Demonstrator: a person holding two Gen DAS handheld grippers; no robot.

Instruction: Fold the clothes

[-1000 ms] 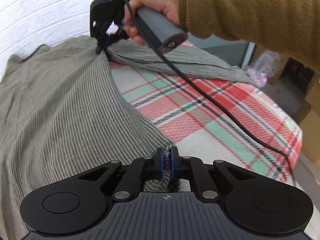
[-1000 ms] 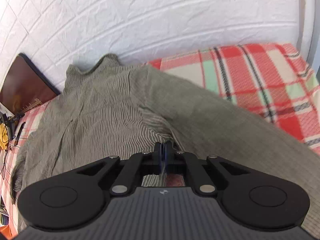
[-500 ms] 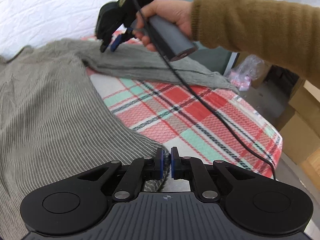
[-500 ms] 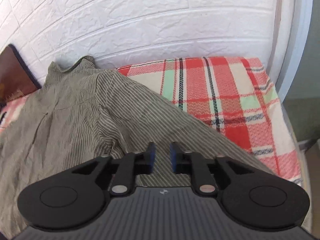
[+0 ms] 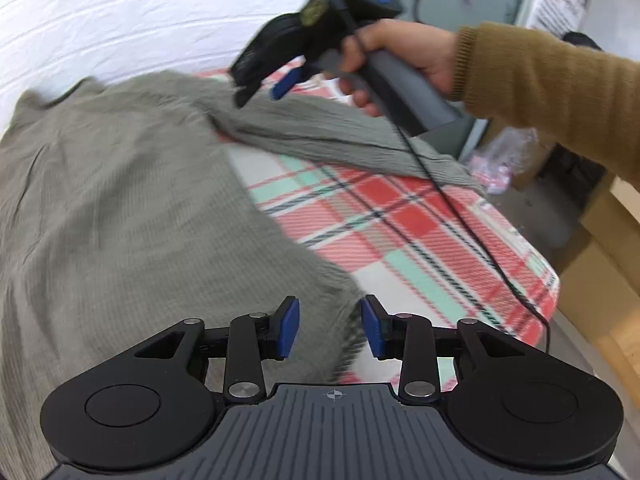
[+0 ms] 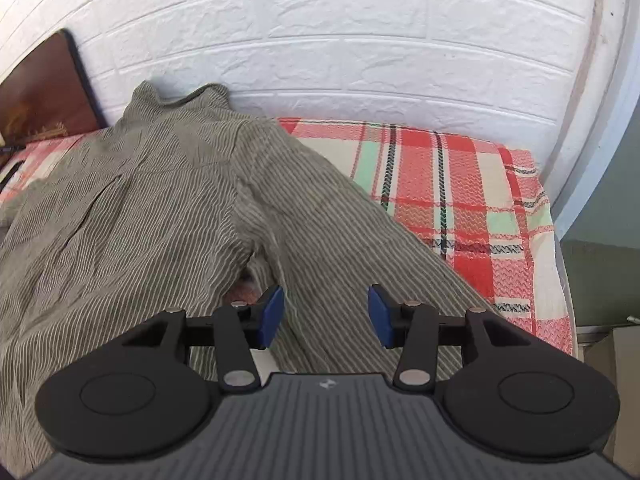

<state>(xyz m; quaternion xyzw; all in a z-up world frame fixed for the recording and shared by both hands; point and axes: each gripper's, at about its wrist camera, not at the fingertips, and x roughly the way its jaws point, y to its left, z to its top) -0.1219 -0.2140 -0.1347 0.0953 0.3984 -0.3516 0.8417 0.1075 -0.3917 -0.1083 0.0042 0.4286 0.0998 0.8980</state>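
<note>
On plaid blanket [image 6: 460, 184]: striped grey-green shirt [image 6: 168, 200], spread, wrinkled.

Grey shirt [image 5: 120, 220] on plaid blanket [image 5: 420, 240]

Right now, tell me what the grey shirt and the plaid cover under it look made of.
Striped shirt: thin woven cloth, likely cotton or linen, matte; it creases and drapes limply. Plaid cover: coarser woven fabric, probably cotton, matte; a zigzag weave shows in the red squares.
</note>
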